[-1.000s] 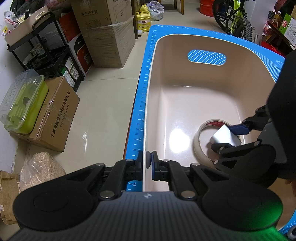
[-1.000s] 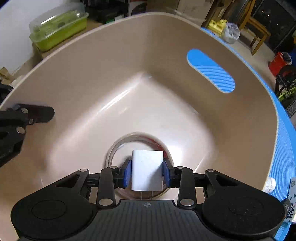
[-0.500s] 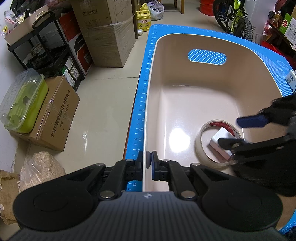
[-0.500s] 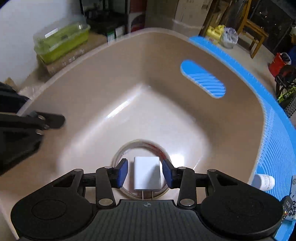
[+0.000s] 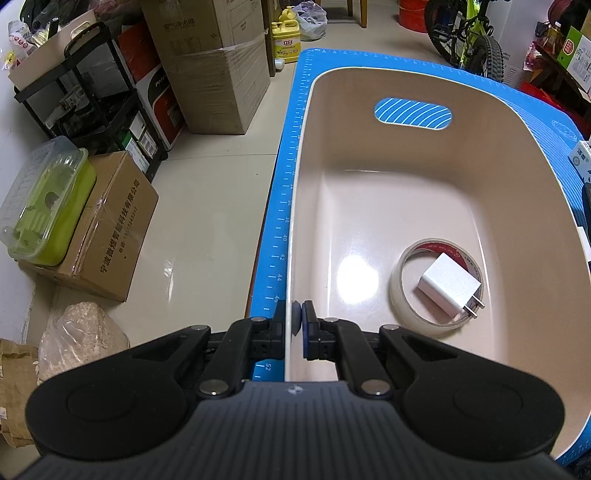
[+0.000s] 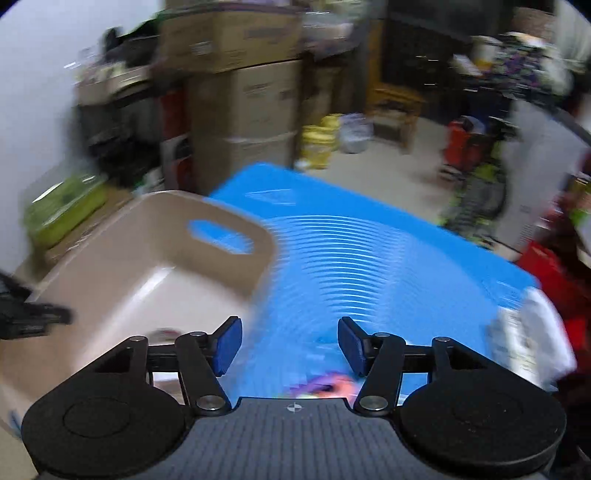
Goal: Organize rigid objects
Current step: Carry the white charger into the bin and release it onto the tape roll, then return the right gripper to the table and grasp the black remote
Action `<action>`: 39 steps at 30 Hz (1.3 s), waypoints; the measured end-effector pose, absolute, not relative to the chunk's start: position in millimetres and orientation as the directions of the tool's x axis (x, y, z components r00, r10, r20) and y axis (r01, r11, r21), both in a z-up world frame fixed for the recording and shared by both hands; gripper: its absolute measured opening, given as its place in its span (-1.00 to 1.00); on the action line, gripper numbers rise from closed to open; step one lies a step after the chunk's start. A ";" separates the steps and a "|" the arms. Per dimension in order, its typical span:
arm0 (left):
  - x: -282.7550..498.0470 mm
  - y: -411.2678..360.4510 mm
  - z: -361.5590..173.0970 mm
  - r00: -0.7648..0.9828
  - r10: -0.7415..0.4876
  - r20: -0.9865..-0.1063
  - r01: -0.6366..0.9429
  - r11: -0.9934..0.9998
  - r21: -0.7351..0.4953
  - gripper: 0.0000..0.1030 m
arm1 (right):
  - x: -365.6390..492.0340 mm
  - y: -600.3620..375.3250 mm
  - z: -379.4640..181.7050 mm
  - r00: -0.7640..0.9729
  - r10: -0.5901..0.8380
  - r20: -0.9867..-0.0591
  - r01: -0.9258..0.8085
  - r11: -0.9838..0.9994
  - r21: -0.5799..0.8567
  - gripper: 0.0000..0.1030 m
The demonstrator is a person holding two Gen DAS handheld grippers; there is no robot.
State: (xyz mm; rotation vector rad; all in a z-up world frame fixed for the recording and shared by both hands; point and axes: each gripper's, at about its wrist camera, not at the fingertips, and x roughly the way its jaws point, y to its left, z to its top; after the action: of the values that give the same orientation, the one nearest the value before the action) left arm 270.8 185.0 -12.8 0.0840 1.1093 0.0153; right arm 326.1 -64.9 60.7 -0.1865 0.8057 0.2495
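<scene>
Left wrist view: the left gripper (image 5: 294, 318), angled steeply down, clamped the beige bin's (image 5: 524, 192) rim; the white charger (image 5: 448, 285) lay inside the tape roll (image 5: 400, 291). The right gripper (image 6: 290, 341), just opening, held nothing.

Stacked cardboard boxes (image 5: 218, 62) line the tiled floor (image 5: 207, 206) of a cluttered storeroom, one wrapped in clear film. A black metal shelf rack (image 5: 92, 99) stands beside them, and a lime-green plastic container with a clear lid (image 5: 44, 206) rests on a brown carton printed with Chinese characters (image 5: 110, 232). A yellow detergent jug (image 5: 286, 31) sits at the far wall near a knotted plastic bag (image 5: 310, 18). A bicycle (image 5: 469, 37) leans at the upper right. A clear sack of pale shavings (image 5: 81, 343) slumps nearby.
</scene>
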 end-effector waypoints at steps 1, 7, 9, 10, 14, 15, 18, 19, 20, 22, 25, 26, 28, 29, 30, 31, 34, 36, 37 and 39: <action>270.6 185.2 -12.9 0.446 0.054 -0.894 0.030 0.997 0.074 -0.83 | 327.6 -78.5 58.9 0.673 0.119 -0.729 -0.255 0.964 -0.077 0.30; 271.4 185.6 -12.8 0.445 0.057 -0.894 0.031 0.996 0.078 -0.83 | 335.2 -150.9 21.0 0.656 -0.046 -0.754 -0.079 0.989 -0.129 0.30; 271.4 185.3 -12.8 0.445 0.056 -0.894 0.031 0.996 0.078 -0.83 | 335.8 -166.2 3.3 0.633 -0.081 -0.770 -0.047 0.989 -0.142 0.30; 271.4 185.0 -12.9 0.445 0.056 -0.894 0.032 0.996 0.078 -0.83 | 334.4 -169.5 -4.1 0.625 -0.090 -0.776 -0.035 0.989 -0.143 0.30; 271.4 183.5 -12.5 0.444 0.059 -0.894 0.033 0.996 0.082 -0.83 | 335.0 -188.7 -28.0 0.604 -0.098 -0.791 0.024 0.994 -0.105 0.30; 271.6 183.2 -12.5 0.444 0.059 -0.894 0.033 0.996 0.082 -0.83 | 335.6 -192.3 -33.7 0.601 -0.092 -0.794 0.035 0.995 -0.089 0.30; 271.6 183.2 -12.6 0.443 0.059 -0.894 0.034 0.996 0.082 -0.83 | 338.4 -193.2 -48.6 0.600 -0.100 -0.794 0.059 0.995 -0.080 0.30; 271.5 183.2 -12.6 0.443 0.059 -0.894 0.034 0.996 0.082 -0.83 | 339.2 -194.4 -52.1 0.599 -0.100 -0.794 0.066 0.995 -0.076 0.30; 271.6 183.2 -12.6 0.443 0.059 -0.894 0.034 0.996 0.082 -0.83 | 338.7 -195.6 -55.3 0.599 -0.102 -0.794 0.073 0.995 -0.073 0.30; 271.6 183.1 -12.5 0.443 0.059 -0.894 0.033 0.996 0.082 -0.83 | 340.0 -197.1 -61.7 0.596 -0.110 -0.796 0.085 0.994 -0.074 0.30; 271.6 183.0 -12.5 0.444 0.059 -0.894 0.033 0.996 0.082 -0.83 | 341.8 -200.3 -68.2 0.598 -0.102 -0.795 0.091 0.994 -0.059 0.30; 271.5 183.0 -12.5 0.444 0.059 -0.894 0.033 0.996 0.082 -0.83 | 341.7 -200.1 -69.4 0.598 -0.096 -0.795 0.090 0.995 -0.053 0.30; 271.7 183.1 -12.4 0.444 0.059 -0.894 0.033 0.996 0.082 -0.83 | 342.3 -200.0 -73.6 0.599 -0.092 -0.796 0.092 0.995 -0.046 0.30; 271.8 183.1 -12.4 0.443 0.059 -0.894 0.033 0.996 0.082 -0.83 | 342.5 -199.9 -75.6 0.600 -0.089 -0.795 0.093 0.995 -0.042 0.29; 271.8 183.0 -12.5 0.443 0.058 -0.894 0.033 0.996 0.081 -0.82 | 343.2 -200.3 -77.7 0.598 -0.087 -0.796 0.093 0.995 -0.039 0.28; 271.8 183.0 -12.5 0.443 0.059 -0.894 0.033 0.996 0.081 -0.82 | 343.7 -200.3 -79.6 0.596 -0.089 -0.798 0.096 0.995 -0.040 0.21; 271.8 183.1 -12.4 0.444 0.059 -0.894 0.033 0.996 0.082 -0.82 | 343.6 -201.3 -82.5 0.603 -0.079 -0.794 0.095 0.995 -0.027 0.05; 271.8 183.1 -12.4 0.443 0.059 -0.894 0.033 0.996 0.082 -0.82 | 342.5 -199.9 -82.4 0.607 -0.077 -0.791 0.091 0.995 -0.027 0.05; 271.8 183.1 -12.4 0.444 0.059 -0.894 0.033 0.996 0.082 -0.82 | 341.9 -199.7 -82.6 0.609 -0.076 -0.790 0.089 0.996 -0.027 0.05; 271.7 183.1 -12.4 0.444 0.058 -0.894 0.033 0.996 0.081 -0.82 | 340.2 -199.6 -82.8 0.611 -0.073 -0.789 0.087 0.996 -0.025 0.05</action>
State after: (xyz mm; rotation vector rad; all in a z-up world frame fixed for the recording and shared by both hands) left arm 271.7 183.1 -12.4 0.0909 1.1111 0.0157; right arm 340.2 -199.6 -82.8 0.0166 0.9092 -0.0925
